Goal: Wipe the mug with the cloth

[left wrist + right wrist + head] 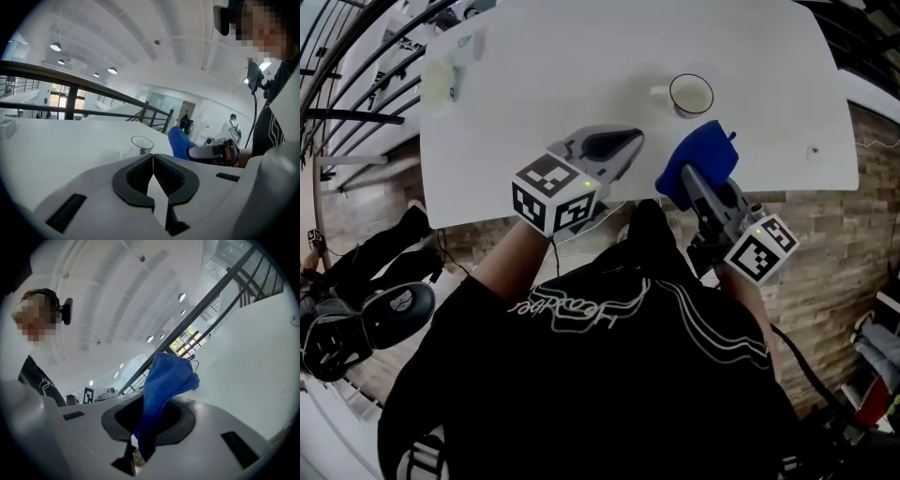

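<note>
head view, mug [691, 95] just beyond cloth [705, 152], cloth clenched in right gripper [701, 183] fingers, left gripper [634, 136] fingers closed, empty

Bright ceiling lamps, fisheye-warped edges

1. The head view looks steeply down from above the person's black shirt [609, 375] onto the white rectangular tabletop [581, 84]. It takes in both grippers from behind.
2. The left gripper view rides low on the grey left gripper [153, 159]. It faces nearly level across the tabletop, with the jaws close under the lens.
3. The right gripper view rides on the grey right gripper [150, 423] and is tilted, with the blue woven cloth [164, 380] very near the lens.
4. The head and left gripper views share the white dark-rimmed mug [690, 95], the cloth and the right gripper.
</note>
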Action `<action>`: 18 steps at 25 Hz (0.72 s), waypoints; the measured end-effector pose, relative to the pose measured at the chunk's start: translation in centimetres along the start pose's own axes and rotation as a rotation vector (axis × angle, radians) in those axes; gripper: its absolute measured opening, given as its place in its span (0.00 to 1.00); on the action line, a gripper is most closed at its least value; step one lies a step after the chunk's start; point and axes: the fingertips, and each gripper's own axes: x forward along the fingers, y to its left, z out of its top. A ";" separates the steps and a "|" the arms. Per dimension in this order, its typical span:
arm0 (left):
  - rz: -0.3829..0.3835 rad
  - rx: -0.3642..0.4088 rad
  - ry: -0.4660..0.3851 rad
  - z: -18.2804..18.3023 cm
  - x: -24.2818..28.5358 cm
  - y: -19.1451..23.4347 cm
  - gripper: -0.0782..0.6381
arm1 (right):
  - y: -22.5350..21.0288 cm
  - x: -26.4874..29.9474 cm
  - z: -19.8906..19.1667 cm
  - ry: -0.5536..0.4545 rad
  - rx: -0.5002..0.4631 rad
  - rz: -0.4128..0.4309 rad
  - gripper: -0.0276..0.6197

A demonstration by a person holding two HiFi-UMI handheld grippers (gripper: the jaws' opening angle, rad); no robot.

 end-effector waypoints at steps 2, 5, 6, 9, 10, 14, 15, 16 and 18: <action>0.006 0.001 0.009 -0.1 0.9 1.0 0.12 | -0.8 0.4 0.2 -0.004 0.004 -0.005 0.12; 0.023 0.010 0.024 -0.2 2.6 2.9 0.12 | -2.2 0.8 0.5 -0.013 0.006 -0.019 0.12; 0.029 0.010 0.030 -0.2 3.2 3.6 0.14 | -2.6 1.0 0.5 -0.014 0.012 -0.024 0.12; 0.034 0.001 0.051 -0.7 4.7 6.0 0.24 | -3.4 1.8 0.2 -0.005 0.028 -0.032 0.12; 0.032 0.001 0.060 -1.0 5.2 6.6 0.25 | -3.5 2.1 0.2 -0.002 0.030 -0.033 0.12; 0.020 0.040 0.091 -1.4 7.0 8.5 0.30 | -4.1 2.7 0.0 -0.004 0.046 -0.030 0.12; 0.017 0.059 0.100 -1.5 7.5 8.7 0.31 | -4.2 2.8 -0.1 -0.003 0.050 -0.029 0.12; 0.015 0.080 0.110 -1.6 7.9 8.9 0.32 | -4.3 2.8 -0.2 -0.002 0.054 -0.029 0.12; 0.007 0.110 0.124 -1.8 8.7 9.1 0.33 | -4.4 2.6 -0.3 -0.003 0.060 -0.029 0.12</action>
